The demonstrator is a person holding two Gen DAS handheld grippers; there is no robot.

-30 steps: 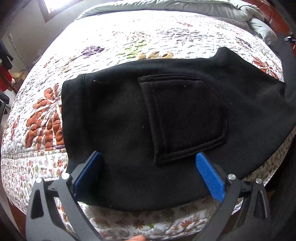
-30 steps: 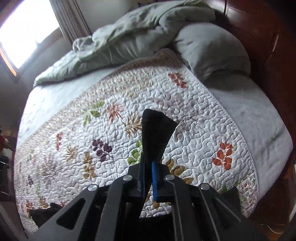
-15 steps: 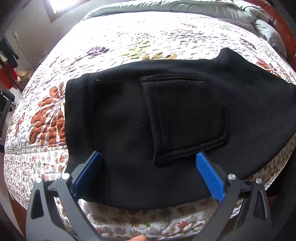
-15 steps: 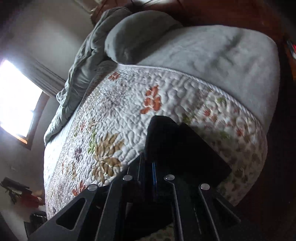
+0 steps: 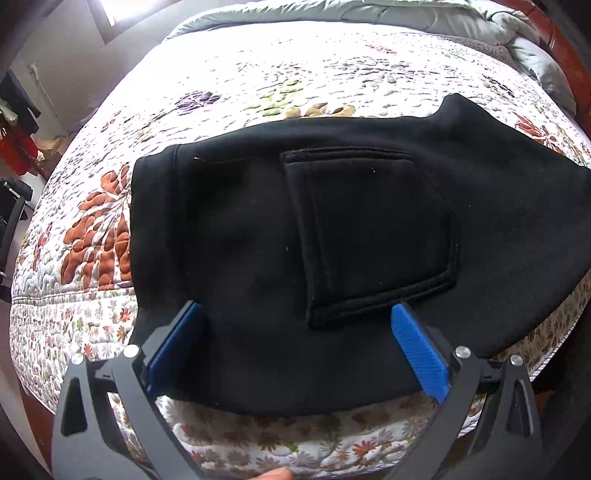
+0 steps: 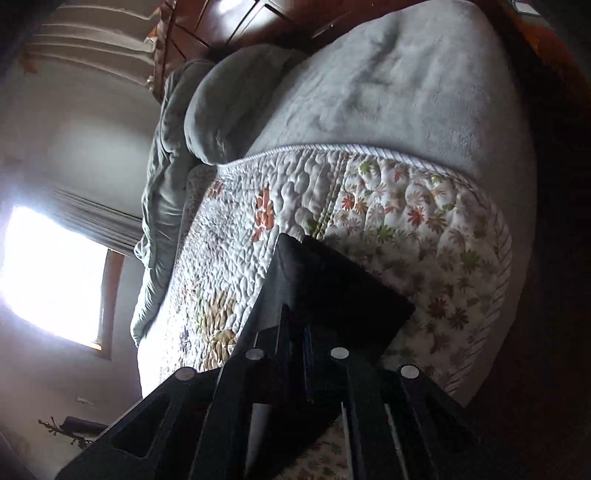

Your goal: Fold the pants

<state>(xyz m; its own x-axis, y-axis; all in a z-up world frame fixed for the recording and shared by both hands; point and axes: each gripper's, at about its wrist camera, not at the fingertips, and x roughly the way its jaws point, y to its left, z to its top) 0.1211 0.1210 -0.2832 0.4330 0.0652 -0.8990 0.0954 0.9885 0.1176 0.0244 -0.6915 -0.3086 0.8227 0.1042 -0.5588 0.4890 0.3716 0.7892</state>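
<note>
Black pants (image 5: 332, 236) lie spread on the floral quilt (image 5: 258, 74), back pocket (image 5: 369, 229) facing up, waistband to the left. My left gripper (image 5: 297, 317) hovers over the near edge of the pants, open, its blue pads (image 5: 417, 354) wide apart and pressing on nothing. In the right wrist view my right gripper (image 6: 293, 317) is shut on a black end of the pants (image 6: 325, 284), held at the quilt's right edge; the view is rolled sideways.
A grey blanket and pillow (image 6: 236, 110) are heaped at the head of the bed by the dark wooden headboard (image 6: 258, 22). A bright window (image 6: 48, 273) lights the far side. The quilt's border (image 5: 258, 439) drops off just below the pants. A fingertip (image 5: 273, 473) shows at the bottom edge.
My right gripper swung down and toward the bed's right edge with the black fabric, rolling sideways. The cloth at the right of the left wrist view settled flatter. The left gripper stayed put.
</note>
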